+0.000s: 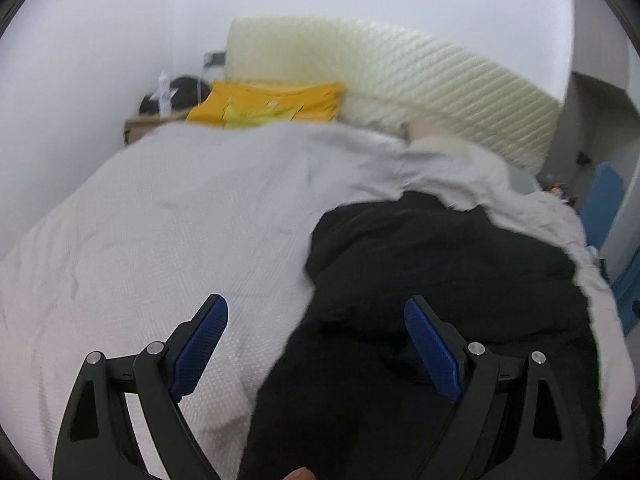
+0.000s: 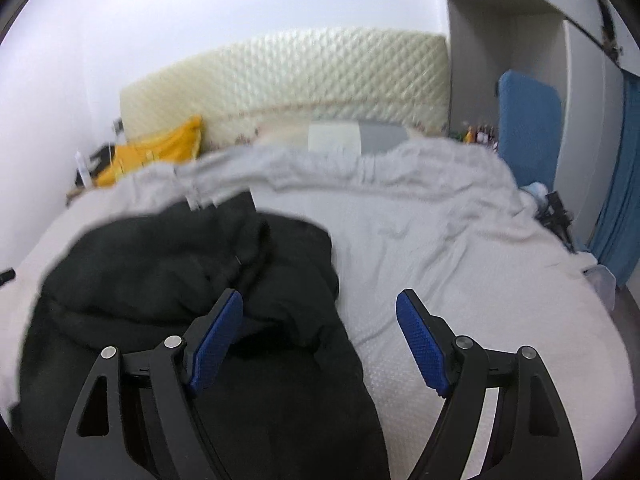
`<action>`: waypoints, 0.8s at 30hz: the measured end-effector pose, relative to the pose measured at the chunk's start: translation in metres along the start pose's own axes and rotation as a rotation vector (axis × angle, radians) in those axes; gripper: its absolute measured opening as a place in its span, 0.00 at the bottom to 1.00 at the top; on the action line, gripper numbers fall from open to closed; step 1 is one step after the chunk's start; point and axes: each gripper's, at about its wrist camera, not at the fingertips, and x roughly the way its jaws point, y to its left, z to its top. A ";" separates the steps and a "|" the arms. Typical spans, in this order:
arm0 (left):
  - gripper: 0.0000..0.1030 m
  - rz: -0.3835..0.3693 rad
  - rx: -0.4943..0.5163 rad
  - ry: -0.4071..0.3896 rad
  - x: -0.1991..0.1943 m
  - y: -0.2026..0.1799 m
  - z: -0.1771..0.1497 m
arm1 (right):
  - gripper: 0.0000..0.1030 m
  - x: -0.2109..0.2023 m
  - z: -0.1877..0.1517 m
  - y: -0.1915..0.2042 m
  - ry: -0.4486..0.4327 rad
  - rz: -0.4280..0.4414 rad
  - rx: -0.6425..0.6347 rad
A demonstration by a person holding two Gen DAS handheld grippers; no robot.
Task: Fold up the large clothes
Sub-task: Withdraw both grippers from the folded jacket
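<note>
A black garment (image 1: 440, 280) is lying bunched and rumpled on the pale grey bedcover (image 1: 180, 220). It is spreading under and ahead of the left gripper (image 1: 316, 340), mostly below the right-hand finger, while the left-hand finger is hanging over bare cover. The jaws are standing wide apart with nothing between the blue pads (image 1: 434, 350). In the right wrist view the same garment (image 2: 180, 272) is sitting under the left-hand finger of the right gripper (image 2: 320, 332) and running back beneath it; this gripper is also gaping, holding nothing. Beyond the fingertips a cream quilted headboard (image 2: 300, 76) is standing against the wall, with something yellow (image 1: 268, 104), possibly a pillow, beside it. A blue upright panel (image 2: 528, 128) is showing off to the right.
</note>
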 end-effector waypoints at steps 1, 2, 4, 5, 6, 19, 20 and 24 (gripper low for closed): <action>0.88 -0.010 -0.002 -0.011 -0.012 -0.002 0.006 | 0.76 -0.011 0.005 -0.002 -0.013 0.002 0.013; 0.88 -0.022 -0.005 -0.020 -0.024 -0.004 0.010 | 0.76 -0.034 0.013 -0.002 -0.044 0.010 0.035; 0.88 -0.058 -0.011 -0.049 -0.056 -0.007 0.022 | 0.76 -0.066 0.023 0.000 -0.086 0.028 0.045; 0.88 -0.071 -0.011 -0.062 -0.072 -0.008 0.030 | 0.76 -0.082 0.027 0.003 -0.101 0.034 0.041; 0.88 -0.083 -0.012 -0.077 -0.091 -0.008 0.037 | 0.76 -0.094 0.031 0.005 -0.107 0.038 0.035; 0.88 -0.249 -0.047 -0.028 -0.240 0.032 0.074 | 0.77 -0.218 0.050 -0.011 -0.001 0.125 0.089; 0.88 -0.270 -0.063 0.015 -0.240 0.040 0.072 | 0.77 -0.222 0.048 -0.011 0.012 0.117 0.089; 0.88 -0.327 -0.084 0.248 -0.210 0.058 0.039 | 0.77 -0.235 0.027 -0.016 0.103 0.136 0.127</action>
